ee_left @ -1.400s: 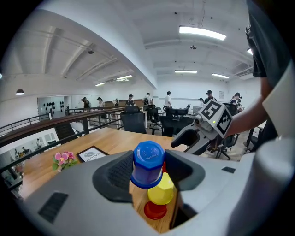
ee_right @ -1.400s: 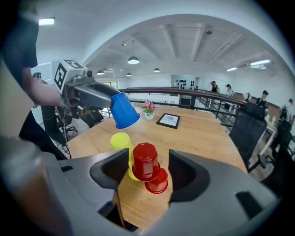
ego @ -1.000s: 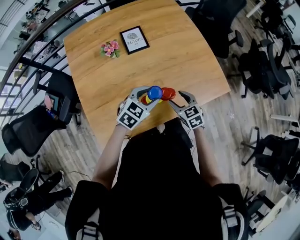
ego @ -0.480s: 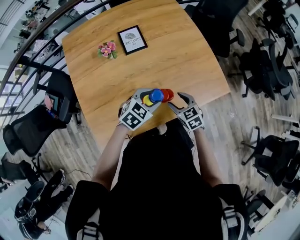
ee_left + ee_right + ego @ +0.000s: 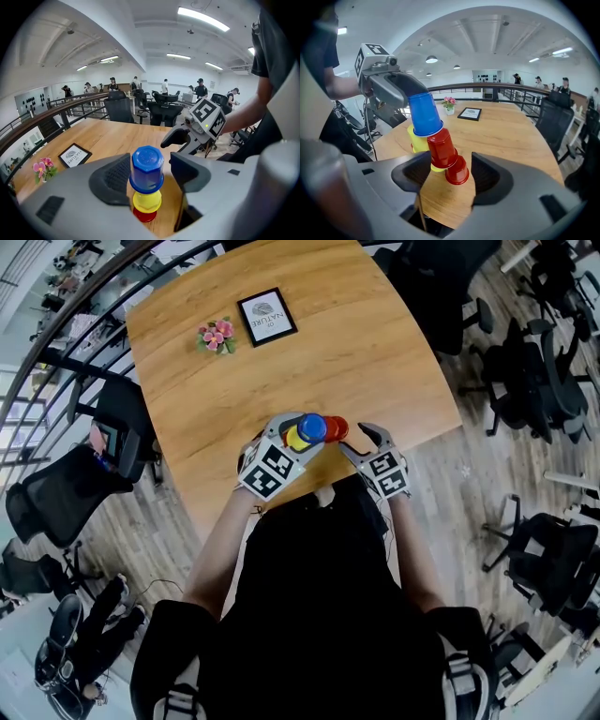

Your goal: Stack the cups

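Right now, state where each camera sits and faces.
Head view: on the head, facing steeply down at the table; arms, left gripper and right gripper show.
Left gripper view: on that gripper, facing the blue cup between its just-opening jaws; right gripper and arm behind.
Right gripper view: on that gripper, facing the red cups; left gripper and arm beyond.
Gripper views share the blue cup.

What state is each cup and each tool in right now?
Blue cup: upside down, on top of the stack.
Yellow cup: upside down, under the blue one.
Red cups: upside down, lower in the stack.
Left tool: open; jaws have just been opening, with the top cup between them.
Right tool: open, gripping nothing.
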